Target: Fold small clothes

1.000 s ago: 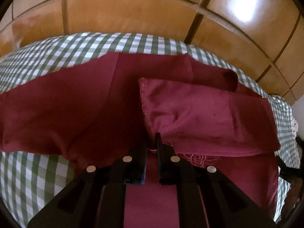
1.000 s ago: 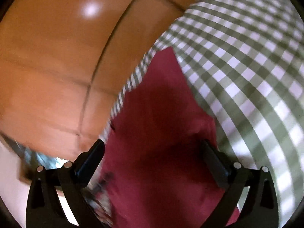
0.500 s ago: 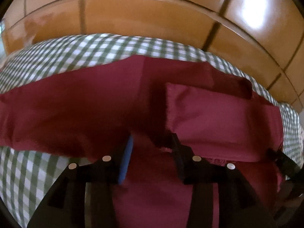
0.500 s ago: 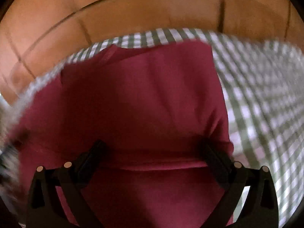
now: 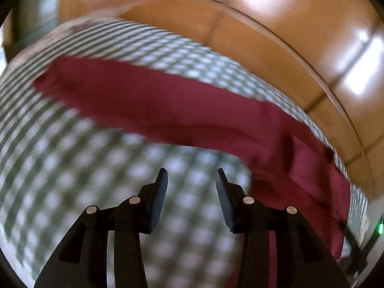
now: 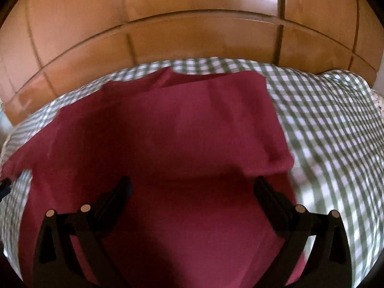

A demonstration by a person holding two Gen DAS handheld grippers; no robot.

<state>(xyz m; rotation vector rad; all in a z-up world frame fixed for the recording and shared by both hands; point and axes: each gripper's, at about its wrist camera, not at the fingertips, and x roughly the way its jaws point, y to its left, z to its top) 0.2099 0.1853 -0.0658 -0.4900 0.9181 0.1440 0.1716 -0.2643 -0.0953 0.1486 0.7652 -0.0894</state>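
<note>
Left wrist view: left claw (image 5: 191,176) parted to a middling gap, gripping nothing, hovering over green-and-white checked cloth (image 5: 72,158) covering the bench. Dark red fabric garment (image 5: 168,110) spread ahead of the fingertips as a long band from upper left to lower right, apart from both fingers, thickening into folded layers at the right. Glossy orange-brown tiled floor (image 5: 288,24) beyond the bench edge. Much motion blur; no readable writing.

Right wrist view: right claw (image 6: 192,187) spread wide, nothing pinched, both fingers over the dark red fabric garment (image 6: 180,124). Garment filling the space between and ahead of the fingers, a folded-over layer ending in a soft crease just beyond the fingertips. Checked cloth (image 6: 324,120) bare to the right, tiled floor (image 6: 192,36) beyond. No labels, brands or lettering legible.
</note>
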